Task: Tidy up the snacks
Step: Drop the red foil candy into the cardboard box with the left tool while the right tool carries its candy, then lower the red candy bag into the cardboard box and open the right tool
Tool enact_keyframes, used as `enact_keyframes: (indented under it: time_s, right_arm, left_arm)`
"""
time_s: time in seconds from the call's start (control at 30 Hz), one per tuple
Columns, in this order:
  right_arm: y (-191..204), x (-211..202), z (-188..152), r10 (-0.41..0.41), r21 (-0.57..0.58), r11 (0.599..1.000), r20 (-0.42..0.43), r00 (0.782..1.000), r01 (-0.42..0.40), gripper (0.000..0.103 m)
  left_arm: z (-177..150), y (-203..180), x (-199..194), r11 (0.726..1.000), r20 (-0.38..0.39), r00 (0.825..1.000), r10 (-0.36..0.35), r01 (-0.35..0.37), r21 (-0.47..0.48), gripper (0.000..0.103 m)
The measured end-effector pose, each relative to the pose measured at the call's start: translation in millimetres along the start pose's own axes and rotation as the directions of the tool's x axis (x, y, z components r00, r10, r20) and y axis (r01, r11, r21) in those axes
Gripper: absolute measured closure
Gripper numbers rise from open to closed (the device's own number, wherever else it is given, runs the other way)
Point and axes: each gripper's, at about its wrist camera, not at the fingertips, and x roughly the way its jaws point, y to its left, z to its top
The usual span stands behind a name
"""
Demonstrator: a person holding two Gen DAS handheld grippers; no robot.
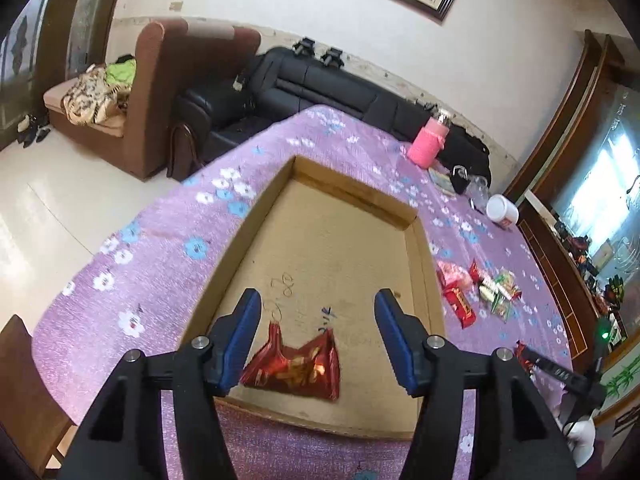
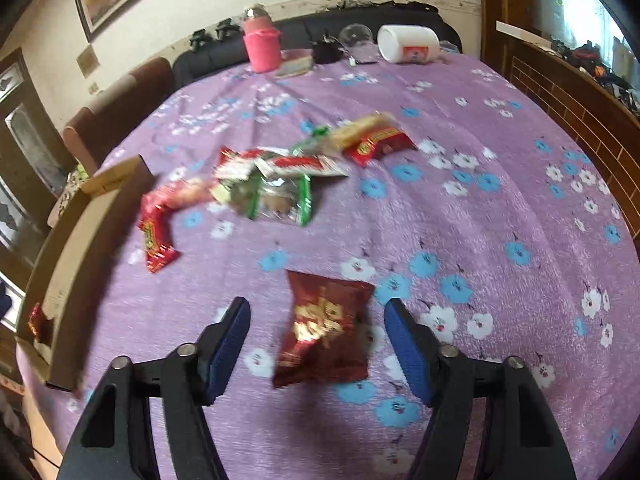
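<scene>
A: What is held in the cardboard tray (image 1: 420, 264)?

B: One crinkled, glossy red snack packet (image 1: 294, 366) is seen on its flat brown floor, near the front wall. Pen marks are scrawled on the bare cardboard beyond it. The tray is shallow, rectangular and open-topped.

A: And the left hand-held gripper (image 1: 316, 312)?

B: It is held over the tray with its blue-padded jaws spread wide, nothing between them.

A: How is the right hand-held gripper (image 2: 316, 320) placed?

B: Its jaws are also spread apart, with a dark red foil packet (image 2: 326, 332) lying flat on the tabletop (image 2: 500, 200) between the pads; contact cannot be told.

A: Where are the other snacks?

B: A loose pile of wrappers (image 2: 276, 180), red, green and clear, is scattered on the purple flowered cloth just beside the tray's side wall. The pile is blurred.

A: Anything at the far edge?

B: A pink bottle (image 2: 262, 46) is stood upright, and a white tub (image 2: 408, 44) is laid on its side.
</scene>
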Motion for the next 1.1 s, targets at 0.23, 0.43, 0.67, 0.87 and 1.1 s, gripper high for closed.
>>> enact_keyframes:
  time_s: [0.23, 0.43, 0.67, 0.87, 1.1]
  right_arm:
    - [-2.4, -5.5, 1.3, 0.123, 0.05, 0.991, -0.009, 0.992, -0.122, 0.069]
    - [71.4, -27.8, 13.0, 0.327, -0.063, 0.942, -0.031, 0.945, -0.328, 0.068]
    - [189.3, -15.6, 2.9, 0.488, -0.204, 0.829, -0.192, 0.851, -0.521, 0.067]
    - [239.9, 7.8, -11.7, 0.466, -0.259, 0.808, -0.271, 0.842, -0.53, 0.065]
    - [244.4, 11.4, -13.7, 0.449, -0.278, 0.811, -0.27, 0.852, -0.515, 0.055]
  left_arm:
    - [5.2, -4.3, -14.5, 1.0, 0.046, 0.999, -0.008, 0.009, -0.019, 0.038]
    - [3.3, -7.5, -14.2, 1.0, 0.045, 0.999, -0.01, 0.012, -0.029, 0.037]
    - [0.2, 2.5, -20.5, 0.999, 0.049, 0.999, 0.0, 0.003, -0.05, 0.036]
    - [-1.4, 21.2, -27.8, 0.996, 0.058, 0.998, 0.018, -0.013, -0.086, 0.031]
    - [-3.0, 30.0, -23.5, 0.994, 0.042, 0.999, 0.018, -0.014, -0.11, 0.031]
